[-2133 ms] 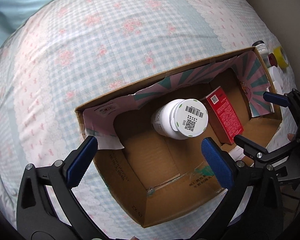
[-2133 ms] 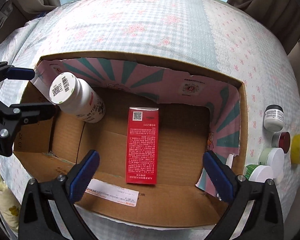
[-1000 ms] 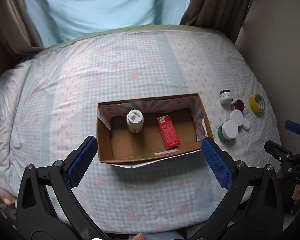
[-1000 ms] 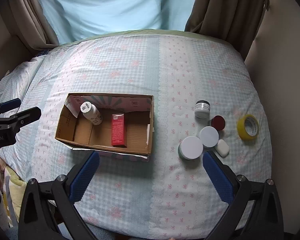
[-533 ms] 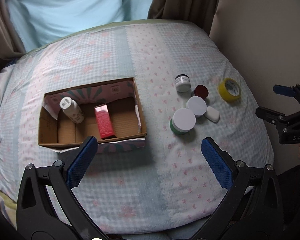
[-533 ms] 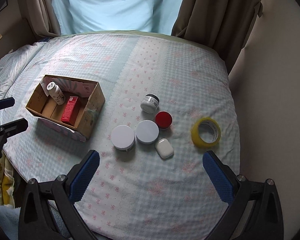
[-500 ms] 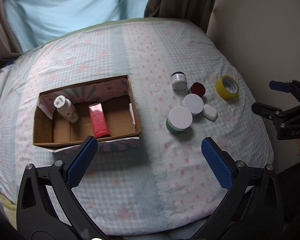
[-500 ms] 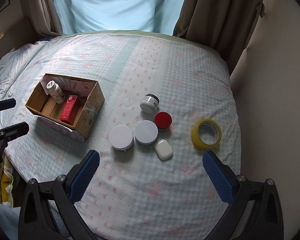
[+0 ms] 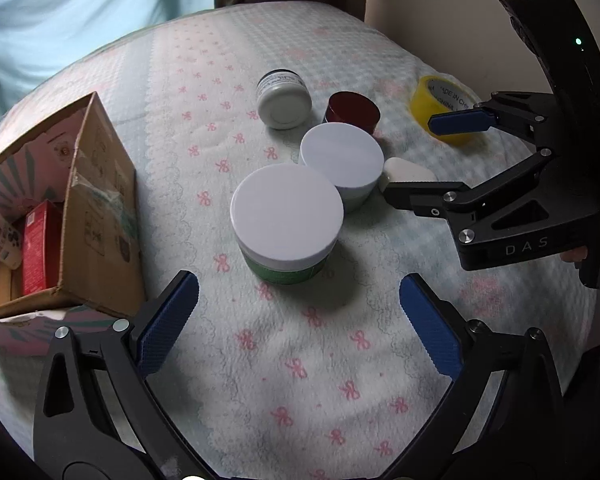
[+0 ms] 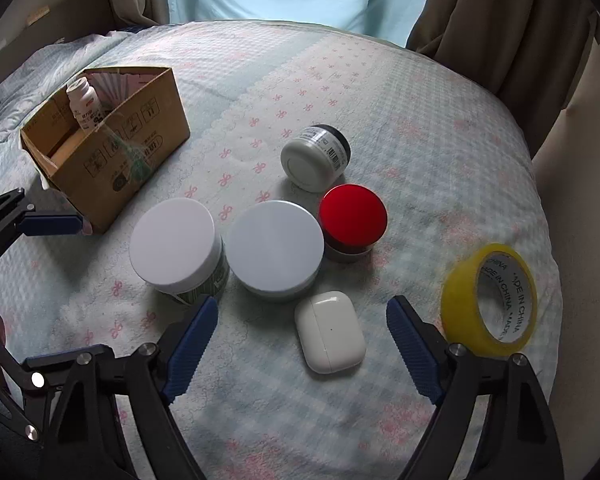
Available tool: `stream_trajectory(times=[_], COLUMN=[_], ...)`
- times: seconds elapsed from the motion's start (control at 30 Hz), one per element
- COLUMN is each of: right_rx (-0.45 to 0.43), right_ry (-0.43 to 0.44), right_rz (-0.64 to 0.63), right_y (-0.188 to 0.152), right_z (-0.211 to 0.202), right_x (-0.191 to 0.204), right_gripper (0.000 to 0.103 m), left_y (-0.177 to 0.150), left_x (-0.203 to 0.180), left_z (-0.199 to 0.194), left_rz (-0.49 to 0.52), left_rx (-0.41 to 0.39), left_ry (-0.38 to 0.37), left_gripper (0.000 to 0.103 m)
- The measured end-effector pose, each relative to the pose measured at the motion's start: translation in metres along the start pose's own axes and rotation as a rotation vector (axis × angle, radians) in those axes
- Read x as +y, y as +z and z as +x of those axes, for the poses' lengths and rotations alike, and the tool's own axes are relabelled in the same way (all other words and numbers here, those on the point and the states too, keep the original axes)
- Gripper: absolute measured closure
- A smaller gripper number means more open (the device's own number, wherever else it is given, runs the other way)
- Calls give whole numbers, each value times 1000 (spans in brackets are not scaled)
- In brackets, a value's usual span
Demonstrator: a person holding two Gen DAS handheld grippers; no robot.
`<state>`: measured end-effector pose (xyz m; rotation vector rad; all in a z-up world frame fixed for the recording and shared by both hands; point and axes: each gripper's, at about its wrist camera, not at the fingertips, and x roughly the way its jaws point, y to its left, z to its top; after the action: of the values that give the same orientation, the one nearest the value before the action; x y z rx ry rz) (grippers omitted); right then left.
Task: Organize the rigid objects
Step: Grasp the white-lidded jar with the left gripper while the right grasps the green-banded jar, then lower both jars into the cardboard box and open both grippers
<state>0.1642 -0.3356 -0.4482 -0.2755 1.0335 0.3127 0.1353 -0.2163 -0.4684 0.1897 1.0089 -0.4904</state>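
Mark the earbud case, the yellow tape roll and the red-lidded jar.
earbud case (image 10: 330, 331): right wrist view, middle of its white lid.
yellow tape roll (image 10: 466, 300): right wrist view, outer yellow band.
red-lidded jar (image 10: 353, 213): right wrist view, centre of the red lid.

On the bed a green plastic jar with a wide white lid (image 9: 287, 218) stands upright, touching a paler round jar with a bluish-white lid (image 10: 275, 245) on its right. Just beyond that sits a low jar with a glossy red lid (image 10: 353, 212), and farther still a small white pot with a black base (image 10: 314, 158) lies tilted on its side. A white earbud case (image 10: 330, 337) lies flat nearest. A yellow tape roll (image 10: 490, 302) leans far right, apart.
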Motion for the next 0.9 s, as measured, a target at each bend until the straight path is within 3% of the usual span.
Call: stream_trajectory(times=[0.13,0.27,0.37,0.47,0.67,0.73,0.9], right_rx=[-19,-17,-22,-31,-39,-44,-49], right_ry=[54,102,130,136,167,170,176], right_rz=[-29,-83,-125,-146,-143,-139,-140], right_y=[-2,1,5,8,9,10,10], right_z=[25,44,52,55,56,58,64], right_x=[-3,0,3,2,1,1,3], right_gripper=[20,31,32,33,34,35,37], left_y=[4,11,14,16,19,20,21], left_x=[0,10,14,11,12,11,13], left_z=[24,35,41,46,53,56,56], left_rz=[5,-14,-17,2,0,3,2], left_rx=[-20,-27,-18,-4,5,11,21], left_ry=[21,22,15,25,27,23,17], left_gripper=[7,8,19,26,28,34,35])
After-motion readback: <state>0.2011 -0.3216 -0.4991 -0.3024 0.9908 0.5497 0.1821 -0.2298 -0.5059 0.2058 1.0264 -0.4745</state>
